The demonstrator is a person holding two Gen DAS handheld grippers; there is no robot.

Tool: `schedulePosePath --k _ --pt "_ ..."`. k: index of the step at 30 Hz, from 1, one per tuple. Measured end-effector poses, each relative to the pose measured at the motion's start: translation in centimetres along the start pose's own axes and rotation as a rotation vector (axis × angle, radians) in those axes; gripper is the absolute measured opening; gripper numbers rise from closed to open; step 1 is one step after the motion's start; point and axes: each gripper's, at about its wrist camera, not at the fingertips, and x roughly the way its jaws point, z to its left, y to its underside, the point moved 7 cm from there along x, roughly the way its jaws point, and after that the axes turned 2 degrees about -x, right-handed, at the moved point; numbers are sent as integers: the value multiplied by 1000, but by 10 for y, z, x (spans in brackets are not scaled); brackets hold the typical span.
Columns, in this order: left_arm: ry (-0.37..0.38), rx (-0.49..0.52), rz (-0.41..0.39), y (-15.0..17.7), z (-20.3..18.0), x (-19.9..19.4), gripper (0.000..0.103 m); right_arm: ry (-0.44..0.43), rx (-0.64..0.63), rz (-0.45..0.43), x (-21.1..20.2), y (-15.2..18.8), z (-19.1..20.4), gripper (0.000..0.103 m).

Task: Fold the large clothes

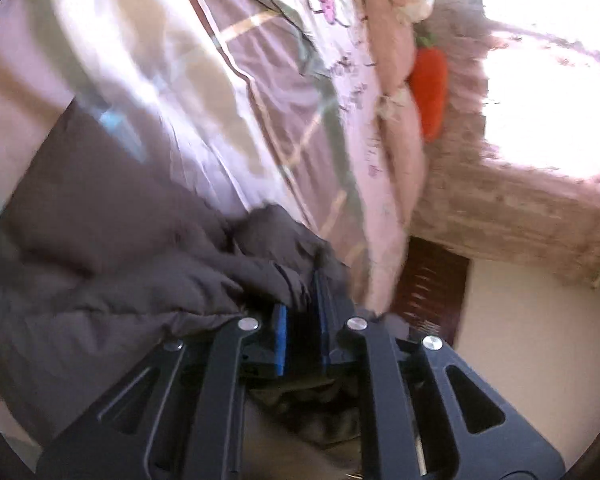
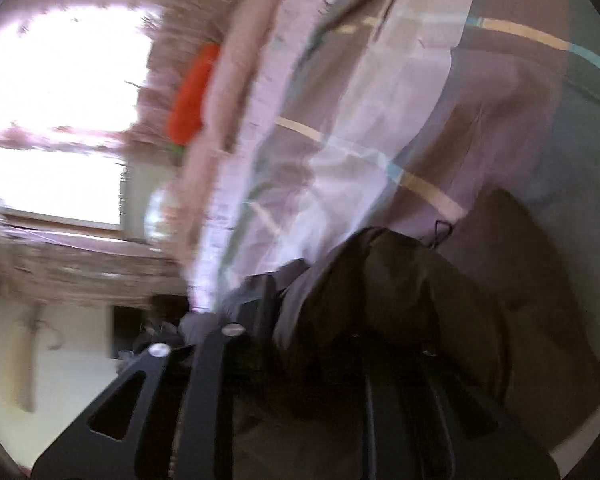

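Observation:
A large dark brown-grey garment [image 1: 100,240] lies bunched on a bed. In the left wrist view my left gripper [image 1: 304,280] has its blue pads [image 1: 280,320] close together, with a fold of the garment pinched between them. In the right wrist view the same garment [image 2: 400,300] is draped over my right gripper [image 2: 284,296] and hangs from it. Only its left finger shows; the other is hidden under the cloth. The cloth looks clamped there. Both views are blurred.
The bed has a mauve checked cover [image 1: 260,100] with cream stripes, also seen in the right wrist view [image 2: 380,100]. A pink pillow [image 1: 392,60] and an orange carrot plush [image 1: 430,80] lie along its edge. Beyond are a bright window [image 2: 60,80], curtains and a dark wooden cabinet [image 1: 432,284].

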Motion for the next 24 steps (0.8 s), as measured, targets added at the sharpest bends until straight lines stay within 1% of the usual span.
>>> schedulePosePath --k 1,2,4,6,7,8,9,10,11,12,13,14,15,16,17,18,19,20,21,23,24 --pt "-33 -6 1 -4 8 8 13 55 -6 27 16 -1 -6 27" --pt "-46 -17 -1 -12 7 12 13 71 -3 42 20 5 -17 27" --pt "-48 -57 -11 -20 17 15 13 63 8 64 27 7 -25 27" --pt "-43 -69 -21 -28 19 14 14 2 43 80 31 -3 -26 30" --pt "-51 -72 -35 -36 21 11 15 -46 83 85 30 -12 -29 35" --pt "-59 -75 -53 -47 23 13 15 -75 110 73 27 -22 -28 42" --pt "-67 -80 -78 -60 25 17 15 -101 128 52 23 -32 -26 45" --pt "-91 -86 -148 -74 25 4 15 -117 132 25 17 -41 -25 53" --pt "-118 -91 -210 -82 24 -10 16 -118 123 -17 8 -51 -23 66" --pt "-133 -95 -264 -89 21 -24 16 -101 101 -77 -4 -60 -21 76" --pt "-119 -78 -291 -92 12 -36 16 -68 52 -187 -25 -70 -17 89" --pt "-120 -17 -301 -90 -6 -45 16 -64 13 -259 -41 -75 -12 92" --pt "-153 68 -304 -83 -25 -50 16 -65 -26 -316 -56 -79 -7 92" --pt "-182 150 -292 -72 -44 -50 16 -56 -43 -325 -65 -78 -5 92" --pt "-215 256 -261 -54 -66 -44 16 -44 -48 -299 -67 -75 -4 92" --pt "-234 339 -231 -39 -84 -35 22 -24 -58 -258 -68 -68 -3 92" --pt "-265 466 -180 -8 -108 -17 36 13 -81 -224 -69 -58 -2 92" --pt "-290 564 -133 20 -127 0 44 84 -125 -199 -70 -43 -1 92" --pt "-300 642 -82 47 -141 19 54 136 -161 -190 -71 -29 0 92" --pt "-312 802 48 102 -161 60 55 198 -237 -157 -71 10 6 91" --pt "-345 909 117 136 -168 88 47 209 -261 -140 -71 30 9 91"
